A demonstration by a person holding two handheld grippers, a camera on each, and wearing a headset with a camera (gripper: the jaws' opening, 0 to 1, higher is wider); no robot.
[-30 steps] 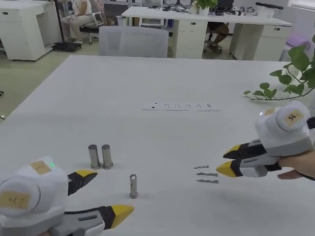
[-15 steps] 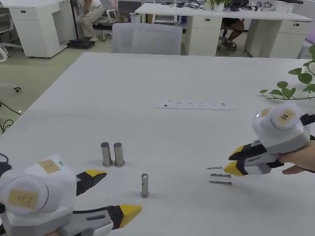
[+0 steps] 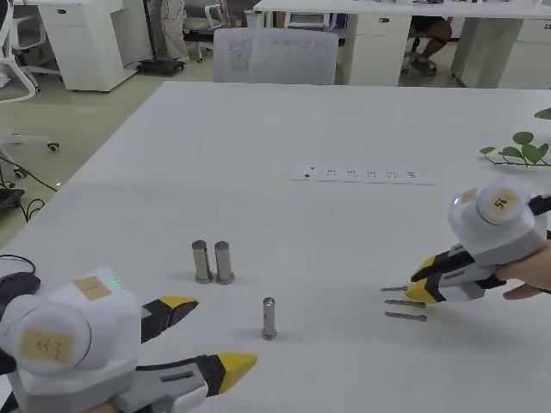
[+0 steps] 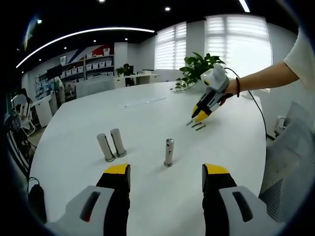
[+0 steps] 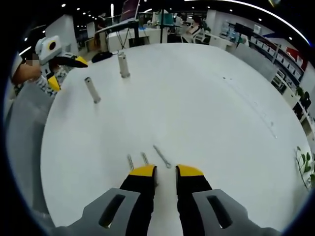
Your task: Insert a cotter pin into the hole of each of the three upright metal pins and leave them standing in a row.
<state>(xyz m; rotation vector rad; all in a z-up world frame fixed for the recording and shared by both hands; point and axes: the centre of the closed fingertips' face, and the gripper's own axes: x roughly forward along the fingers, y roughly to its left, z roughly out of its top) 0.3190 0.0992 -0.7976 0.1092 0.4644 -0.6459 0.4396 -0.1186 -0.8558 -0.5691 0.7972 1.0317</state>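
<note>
— Where do the cotter pins (image 3: 405, 303) lie?
— Flat on the table (image 3: 344, 232), at the right gripper's (image 3: 419, 280) narrowly parted, empty jaws. The left gripper (image 3: 219, 334) gapes near the lone metal pin (image 3: 269, 317); a nudge could topple it.

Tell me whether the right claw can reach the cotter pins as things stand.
Probably yes: the right claw sits just short of the three cotter pins, jaws parted, bare table between them.

head view down over table (image 3: 258, 155), gripper views low, facing each other, sharing pins (image 4: 169, 152)
</note>
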